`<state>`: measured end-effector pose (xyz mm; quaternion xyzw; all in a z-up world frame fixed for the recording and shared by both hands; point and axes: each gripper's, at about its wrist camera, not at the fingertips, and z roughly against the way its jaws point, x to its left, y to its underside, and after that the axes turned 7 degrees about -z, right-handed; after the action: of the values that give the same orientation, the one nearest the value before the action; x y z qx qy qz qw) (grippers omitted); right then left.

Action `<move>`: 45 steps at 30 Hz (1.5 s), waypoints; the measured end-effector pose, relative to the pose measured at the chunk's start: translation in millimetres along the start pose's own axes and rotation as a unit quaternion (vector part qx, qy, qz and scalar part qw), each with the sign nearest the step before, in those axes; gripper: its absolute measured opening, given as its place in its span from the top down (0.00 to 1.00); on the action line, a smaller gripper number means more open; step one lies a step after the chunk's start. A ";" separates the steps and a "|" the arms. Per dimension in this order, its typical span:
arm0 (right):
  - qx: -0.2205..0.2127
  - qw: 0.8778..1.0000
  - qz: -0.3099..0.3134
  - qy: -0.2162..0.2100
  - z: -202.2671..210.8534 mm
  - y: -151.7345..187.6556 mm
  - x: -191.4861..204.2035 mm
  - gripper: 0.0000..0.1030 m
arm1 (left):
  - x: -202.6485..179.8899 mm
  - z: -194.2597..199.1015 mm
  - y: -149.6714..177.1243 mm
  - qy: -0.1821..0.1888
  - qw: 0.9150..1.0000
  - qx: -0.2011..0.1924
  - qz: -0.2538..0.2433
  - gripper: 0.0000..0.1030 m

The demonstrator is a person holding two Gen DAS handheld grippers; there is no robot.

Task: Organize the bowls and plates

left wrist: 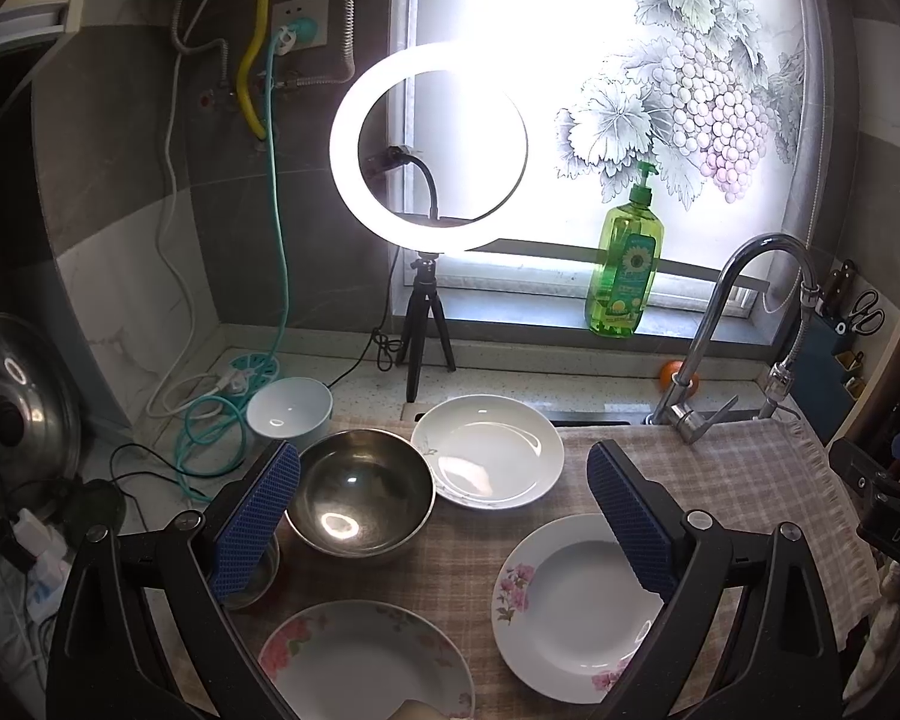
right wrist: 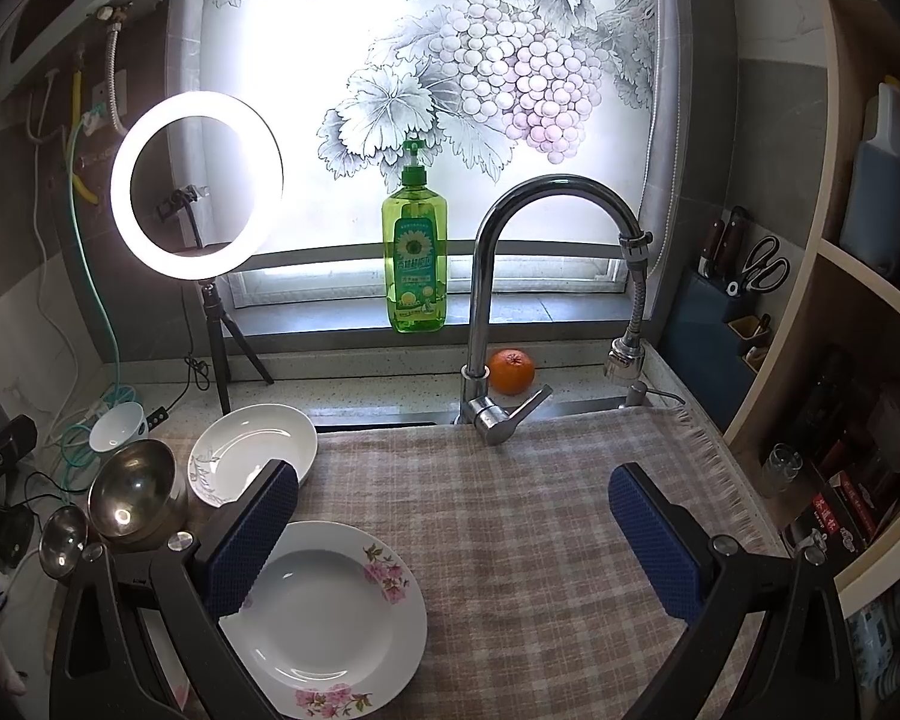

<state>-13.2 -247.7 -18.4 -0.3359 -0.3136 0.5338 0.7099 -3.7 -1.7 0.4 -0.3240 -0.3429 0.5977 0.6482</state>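
Observation:
On the checked cloth (left wrist: 750, 480) lie a plain white plate (left wrist: 492, 450), a pink-flowered plate (left wrist: 570, 600) at right and another flowered plate (left wrist: 366, 666) at the near edge. A large steel bowl (left wrist: 360, 492) sits beside a white bowl (left wrist: 288, 405); a small steel bowl (left wrist: 258, 582) is partly hidden behind my left finger. My left gripper (left wrist: 444, 516) is open and empty above the dishes. My right gripper (right wrist: 453, 540) is open and empty over the cloth (right wrist: 540, 540), with the flowered plate (right wrist: 330, 618) by its left finger. The white plate (right wrist: 252, 450), large steel bowl (right wrist: 132, 492) and small steel bowl (right wrist: 63, 546) lie to the left.
A ring light on a tripod (left wrist: 426, 150) stands behind the dishes. A faucet (right wrist: 510, 300), an orange (right wrist: 511, 371) and a green soap bottle (right wrist: 414, 246) are at the back. Cables (left wrist: 210, 414) lie at left, a pot lid (left wrist: 12, 408) further left. Shelves (right wrist: 870, 360) stand at right.

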 end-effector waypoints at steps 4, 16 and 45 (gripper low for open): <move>0.000 1.000 0.001 0.001 -0.2 0.1 0.4 0.01 | -0.8 0.3 -0.1 0.003 1.000 -0.001 0.001 0.06; 0.003 1.000 -0.001 0.000 0.3 1.3 -0.8 0.01 | -1.7 0.1 -0.3 -0.004 1.000 0.008 -0.011 0.06; 0.034 0.998 0.036 -0.037 -19.4 17.8 20.1 0.01 | 17.4 -7.8 14.8 -0.026 0.998 0.051 0.000 0.06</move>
<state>-2.7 -227.4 -42.3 -0.3025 -0.3090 0.5817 0.6890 -4.5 16.6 -15.2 -0.2748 -0.3291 0.6227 0.6545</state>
